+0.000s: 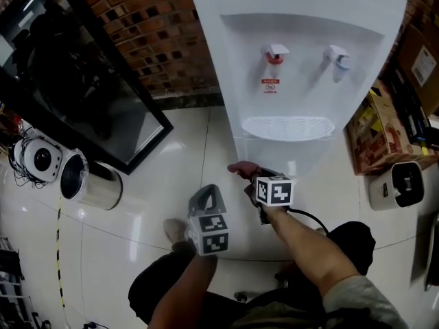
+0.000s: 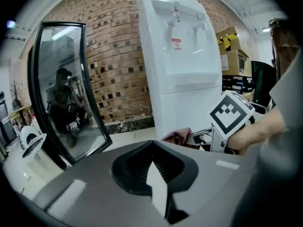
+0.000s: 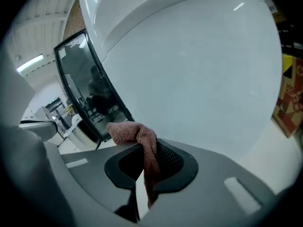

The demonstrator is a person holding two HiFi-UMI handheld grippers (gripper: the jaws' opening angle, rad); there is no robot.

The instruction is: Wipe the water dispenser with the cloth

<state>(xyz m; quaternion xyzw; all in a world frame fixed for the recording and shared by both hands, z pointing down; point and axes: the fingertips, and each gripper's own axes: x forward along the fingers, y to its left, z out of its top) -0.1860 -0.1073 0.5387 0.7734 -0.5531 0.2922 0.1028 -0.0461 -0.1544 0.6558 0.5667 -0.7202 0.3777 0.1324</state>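
A white water dispenser [image 1: 295, 60] with a red tap [image 1: 275, 55] and a blue tap [image 1: 337, 59] stands against the brick wall. My right gripper [image 1: 252, 177] is low in front of the dispenser's lower panel [image 3: 199, 79]. It is shut on a pinkish-brown cloth [image 1: 241, 169], which bunches over the jaws [image 3: 137, 134]. Whether the cloth touches the panel I cannot tell. My left gripper [image 1: 206, 196] is to the left and nearer me, its jaws together with nothing in them. From the left gripper view the cloth [image 2: 177, 137] shows beside the dispenser [image 2: 184, 56].
A black-framed mirror [image 1: 82, 81] leans on the brick wall at the left. A steel bin [image 1: 89, 180] and a white round device [image 1: 38, 157] stand below it. Cardboard boxes [image 1: 381, 132] and a white appliance [image 1: 401, 184] crowd the dispenser's right side. The floor is glossy tile.
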